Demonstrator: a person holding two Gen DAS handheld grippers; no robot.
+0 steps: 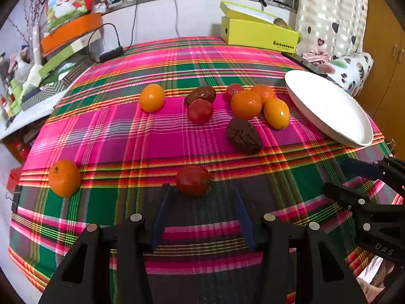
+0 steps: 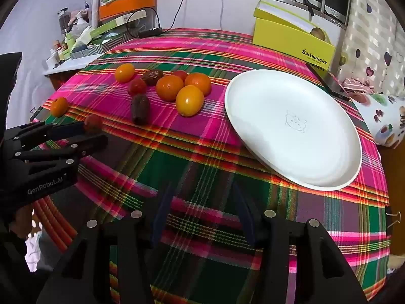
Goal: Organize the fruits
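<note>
2 claws spread, left claw (image 1: 201,190) at tomato (image 1: 194,180), plate (image 2: 253,93) bare

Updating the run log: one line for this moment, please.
left gripper: open, at tomato | right gripper: open, idle | plate: no fruit
</note>
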